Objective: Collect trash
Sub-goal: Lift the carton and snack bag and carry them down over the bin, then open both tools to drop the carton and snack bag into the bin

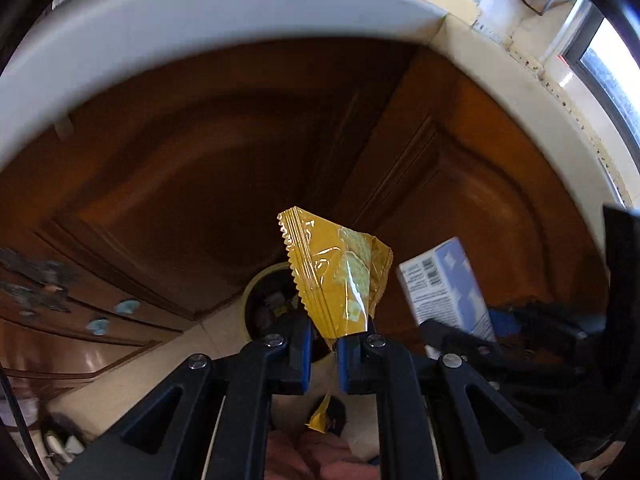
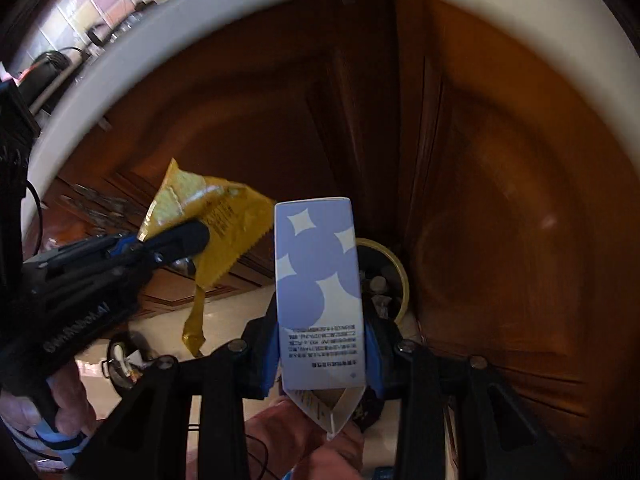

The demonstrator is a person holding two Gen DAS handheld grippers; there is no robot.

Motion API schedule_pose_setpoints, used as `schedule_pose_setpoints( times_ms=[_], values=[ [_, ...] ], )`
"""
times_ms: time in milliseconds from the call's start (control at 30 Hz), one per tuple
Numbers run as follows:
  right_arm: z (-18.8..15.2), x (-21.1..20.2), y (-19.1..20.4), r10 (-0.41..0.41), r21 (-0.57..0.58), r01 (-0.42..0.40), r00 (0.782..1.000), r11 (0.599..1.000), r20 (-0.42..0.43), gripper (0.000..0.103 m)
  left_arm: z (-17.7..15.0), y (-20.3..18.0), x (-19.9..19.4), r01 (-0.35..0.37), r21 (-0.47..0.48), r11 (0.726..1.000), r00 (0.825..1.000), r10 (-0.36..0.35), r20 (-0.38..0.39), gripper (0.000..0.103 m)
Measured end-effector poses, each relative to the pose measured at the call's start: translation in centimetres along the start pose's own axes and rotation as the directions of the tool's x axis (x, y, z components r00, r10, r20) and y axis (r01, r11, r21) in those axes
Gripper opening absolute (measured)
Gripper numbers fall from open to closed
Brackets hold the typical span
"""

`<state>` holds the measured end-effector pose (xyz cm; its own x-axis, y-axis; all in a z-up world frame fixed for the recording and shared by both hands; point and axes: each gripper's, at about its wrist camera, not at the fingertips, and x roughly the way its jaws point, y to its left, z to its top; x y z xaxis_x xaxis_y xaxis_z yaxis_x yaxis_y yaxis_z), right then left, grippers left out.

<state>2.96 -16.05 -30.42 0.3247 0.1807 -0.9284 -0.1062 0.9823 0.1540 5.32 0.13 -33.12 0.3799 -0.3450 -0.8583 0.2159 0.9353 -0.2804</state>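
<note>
At frame centre, left gripper (image 1: pixel 323 344) fingers pinch a yellow wrapper (image 1: pixel 340 272); right gripper (image 2: pixel 322 354) fingers clamp a blue-and-white carton (image 2: pixel 318 280) above a bin (image 2: pixel 403 280).

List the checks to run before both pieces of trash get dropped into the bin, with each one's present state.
1. Left gripper pinching the yellow wrapper: ok.
2. Right gripper clamping the blue and white box: ok.
3. Bin visible below, mouth open: ok.
4. Wrapper directly over the bin's mouth: cannot tell.
5. Box directly over the bin's mouth: cannot tell.
6. Room left in the bin, which already holds trash: cannot tell.
</note>
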Motion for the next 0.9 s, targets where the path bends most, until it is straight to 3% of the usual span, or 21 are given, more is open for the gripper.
schedule_pose_setpoints(
  times_ms=[100,233,433,600,733,800,900],
  values=[
    [-1.7,5.5,-1.2,-0.023,0.016,0.024,1.000,1.000,-0.011,0.035,-1.9,1.4,4.3,0.008,0.013,1.000,1.000,-0.008,-0.003,0.008],
    [-3.3,13.2,-3.4,-0.035,0.077,0.039,0.998,0.996,-0.052,0.035,-4.0,3.0,11.5,-0.008,0.025,1.000,0.998,0.009,-0.062,0.008],
    [-3.8,21.2,-4.7,-0.058,0.134,0.070,0.994,0.988,-0.092,0.036,-5.6,4.6,17.6,0.026,0.050,0.998,0.995,-0.021,-0.098,0.010],
    [-4.1,23.6,-5.4,-0.044,0.158,0.062,0.993,0.985,-0.113,0.037,-5.6,5.0,19.6,0.021,0.060,0.998,0.994,-0.015,-0.106,0.059],
    [-3.8,23.7,-5.4,-0.056,0.152,0.074,0.991,0.986,-0.119,0.050,-5.1,4.9,19.6,0.010,0.080,0.997,0.995,-0.002,-0.104,0.071],
    [-3.8,23.1,-5.5,-0.056,0.155,0.073,0.992,0.985,-0.112,0.052,-5.2,4.5,19.2,0.008,0.095,0.995,0.995,0.002,-0.104,0.081],
    [-3.8,22.0,-5.8,-0.064,0.158,0.081,0.992,0.984,-0.109,0.052,-5.2,3.6,18.5,0.007,0.120,0.993,0.994,0.006,-0.110,0.082]
  ],
)
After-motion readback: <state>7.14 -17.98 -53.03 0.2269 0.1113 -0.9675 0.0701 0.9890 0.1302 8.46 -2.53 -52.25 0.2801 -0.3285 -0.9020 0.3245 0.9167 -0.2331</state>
